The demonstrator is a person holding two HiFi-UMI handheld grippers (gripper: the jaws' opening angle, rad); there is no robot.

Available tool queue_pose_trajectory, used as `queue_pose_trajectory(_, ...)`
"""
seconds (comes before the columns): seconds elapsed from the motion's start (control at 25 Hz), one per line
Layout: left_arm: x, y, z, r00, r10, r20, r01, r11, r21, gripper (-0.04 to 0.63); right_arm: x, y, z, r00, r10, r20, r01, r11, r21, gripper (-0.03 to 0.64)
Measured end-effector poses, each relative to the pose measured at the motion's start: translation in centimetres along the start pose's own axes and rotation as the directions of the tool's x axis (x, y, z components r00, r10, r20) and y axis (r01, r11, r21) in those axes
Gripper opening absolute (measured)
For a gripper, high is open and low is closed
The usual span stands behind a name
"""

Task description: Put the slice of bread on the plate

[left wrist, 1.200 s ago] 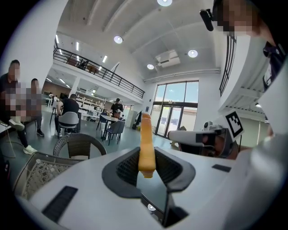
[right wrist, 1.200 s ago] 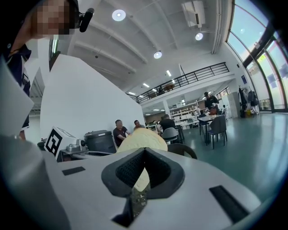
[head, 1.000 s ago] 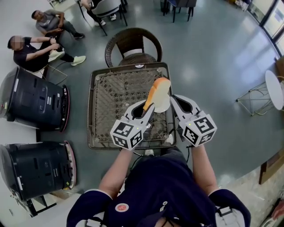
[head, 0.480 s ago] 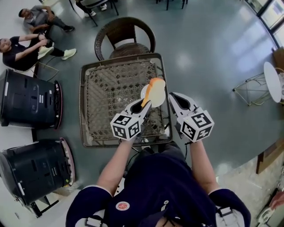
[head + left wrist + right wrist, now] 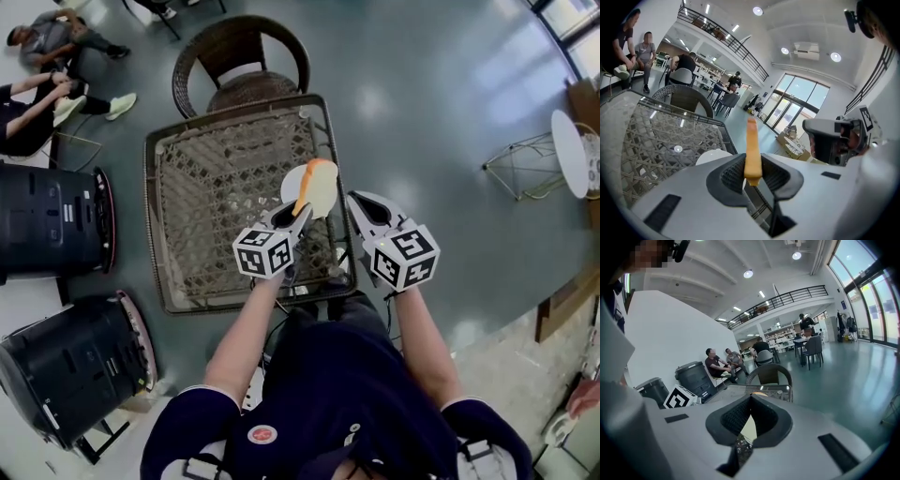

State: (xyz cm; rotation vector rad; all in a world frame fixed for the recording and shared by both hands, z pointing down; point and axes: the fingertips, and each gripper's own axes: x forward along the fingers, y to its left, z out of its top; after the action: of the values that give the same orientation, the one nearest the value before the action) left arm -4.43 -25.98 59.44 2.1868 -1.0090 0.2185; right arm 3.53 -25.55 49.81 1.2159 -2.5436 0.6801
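Currently held: slice of bread (image 5: pixel 751 136), pinched at its lower end between the pads of the left hand-held gripper (image 5: pixel 752 161).
Left hand-held gripper: jaws narrowed onto the slice, one pad flat against each broad face; aimed away from the person and slightly downward.
Slice, long axis: running on from the jaw tips, up and away toward the far side of the surface (image 5: pixel 206 225), leaning a little to the right in the head view.
Slice, facing: standing on edge; a thin orange upright strip in the left gripper view; pale broad face turned toward the right hand-held gripper (image 5: pixel 356 200), orange crust along the top and left edge.
Slice, place: over the plate (image 5: pixel 290 187), covering its right half in the head view; contact with the plate impossible to tell.
Plate: white, round, lying on the right part of the surface, near the right rim.
Right hand-held gripper: pads drawn together at the tips, nothing gripped; just right of the slice, apart from it.
Surface: square, woven lattice inside a dark frame.
Around: wicker chair (image 5: pixel 242 58) at the far side; two black bins (image 5: pixel 47 220) on the floor to the left; seated people (image 5: pixel 42 37) beyond them.
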Motion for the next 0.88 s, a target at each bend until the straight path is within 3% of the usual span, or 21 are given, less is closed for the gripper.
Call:
queue_pose_trajectory(0.2,1.7,2.0,-1.5,0.999,0.024,-0.042,-0.026,0.998,-0.054,0.092,0.8,-0.7,-0.7,0.999,-0.002,-0.033,0.002,1.0,0.001,0.006)
queue_pose_trajectory(0.48,2.6,4.3,-2.8,0.998,0.026,-0.054,-0.036,0.983,-0.182,0.092,2.5,-0.4,-1.0,0.999,0.016,-0.048,-0.016,1.0,0.008,0.006)
queue_pose_trajectory(0.88,3.3,6.4,-4.0,0.997,0.041,-0.07,-0.058,0.966,-0.252,0.094,3.4,-0.4,-1.3,0.998,0.02,-0.058,-0.018,1.0,0.019,0.006)
